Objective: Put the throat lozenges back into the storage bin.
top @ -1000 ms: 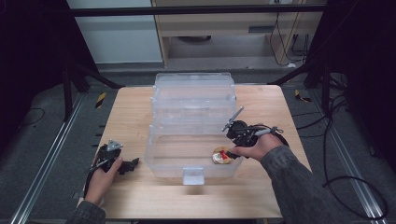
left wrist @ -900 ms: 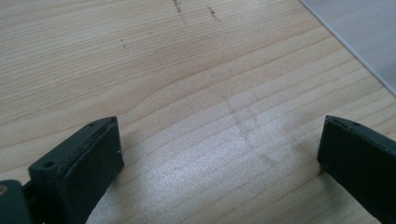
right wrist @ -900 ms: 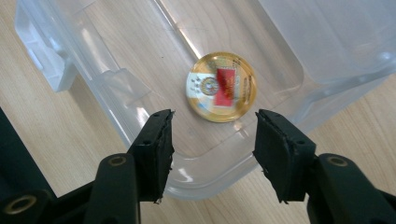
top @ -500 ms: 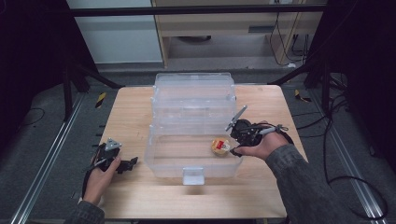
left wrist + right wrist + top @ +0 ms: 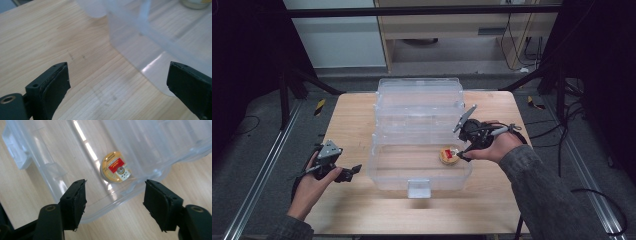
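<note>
Right tool (image 5: 115, 202) just opened, empty, above tin (image 5: 115, 167)

A clear, colourless plastic box (image 5: 419, 150) is showing the pale wood grain of the table (image 5: 352, 115) through its walls. Inside the box, a small round tin (image 5: 115, 167) is displaying a golden-yellow lid with a red rectangular label and a pale patch beside the label. Near the box, both grippers are showing matte black jaws; the left gripper (image 5: 343, 173) is carrying a grey three-cornered plate.
</note>
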The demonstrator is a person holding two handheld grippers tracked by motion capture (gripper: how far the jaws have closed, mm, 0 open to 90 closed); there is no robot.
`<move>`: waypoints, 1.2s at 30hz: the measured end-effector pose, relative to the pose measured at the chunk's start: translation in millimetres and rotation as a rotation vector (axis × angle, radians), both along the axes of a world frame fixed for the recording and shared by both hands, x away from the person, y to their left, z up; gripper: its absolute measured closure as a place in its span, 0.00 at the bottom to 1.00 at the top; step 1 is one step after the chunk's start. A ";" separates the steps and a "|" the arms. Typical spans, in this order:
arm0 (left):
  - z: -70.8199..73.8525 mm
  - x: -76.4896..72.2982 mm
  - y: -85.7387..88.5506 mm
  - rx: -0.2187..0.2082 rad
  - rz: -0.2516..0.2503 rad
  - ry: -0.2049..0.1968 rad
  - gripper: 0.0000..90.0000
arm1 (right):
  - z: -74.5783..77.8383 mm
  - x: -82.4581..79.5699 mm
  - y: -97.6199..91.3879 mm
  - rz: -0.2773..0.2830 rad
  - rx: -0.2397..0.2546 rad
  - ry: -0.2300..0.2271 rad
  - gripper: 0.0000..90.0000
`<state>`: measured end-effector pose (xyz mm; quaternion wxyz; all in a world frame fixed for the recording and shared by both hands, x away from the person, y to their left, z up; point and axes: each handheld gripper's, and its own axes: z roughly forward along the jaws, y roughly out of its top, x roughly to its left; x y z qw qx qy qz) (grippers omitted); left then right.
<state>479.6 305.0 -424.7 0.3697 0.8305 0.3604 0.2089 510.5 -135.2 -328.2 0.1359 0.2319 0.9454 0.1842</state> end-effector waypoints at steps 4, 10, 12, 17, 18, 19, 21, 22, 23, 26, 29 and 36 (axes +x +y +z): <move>20.2 -3.5 -10.0 0.025 -0.075 -0.006 0.04 | 5.2 3.7 5.9 0.014 -0.006 -0.017 0.35; 39.0 -9.9 -26.4 0.076 -0.161 -0.020 0.04 | 20.1 7.5 11.5 0.039 -0.017 -0.058 0.35; 44.1 -11.2 -31.4 0.093 -0.178 -0.033 0.05 | 25.2 9.8 11.8 0.035 -0.019 -0.073 0.36; 52.7 -13.1 -43.8 0.137 -0.220 -0.026 0.06 | 36.3 15.1 11.4 0.030 -0.012 -0.109 0.36; 55.3 -13.6 -46.5 0.138 -0.227 -0.032 0.06 | 37.6 16.1 10.9 0.030 -0.013 -0.115 0.36; 56.8 -13.9 -48.0 0.139 -0.231 -0.034 0.06 | 39.4 17.9 10.0 0.026 -0.011 -0.124 0.36; 60.6 -13.7 -51.4 0.149 -0.249 -0.035 0.06 | 41.5 21.3 8.0 0.012 -0.015 -0.132 0.35; 62.3 -13.3 -53.5 0.155 -0.255 -0.038 0.06 | 42.3 22.9 7.0 0.008 -0.018 -0.135 0.35; 62.9 -13.0 -54.8 0.154 -0.257 -0.039 0.06 | 43.4 25.2 5.5 0.000 -0.018 -0.138 0.35; 65.8 -11.2 -58.7 0.162 -0.273 -0.037 0.06 | 45.6 30.0 2.5 -0.013 -0.012 -0.143 0.35; 67.9 -10.2 -63.2 0.171 -0.288 -0.035 0.06 | 47.8 34.8 0.7 -0.022 -0.017 -0.153 0.34; 69.4 -9.4 -76.8 0.189 -0.326 -0.032 0.06 | 53.0 48.0 2.9 -0.032 -0.024 -0.179 0.32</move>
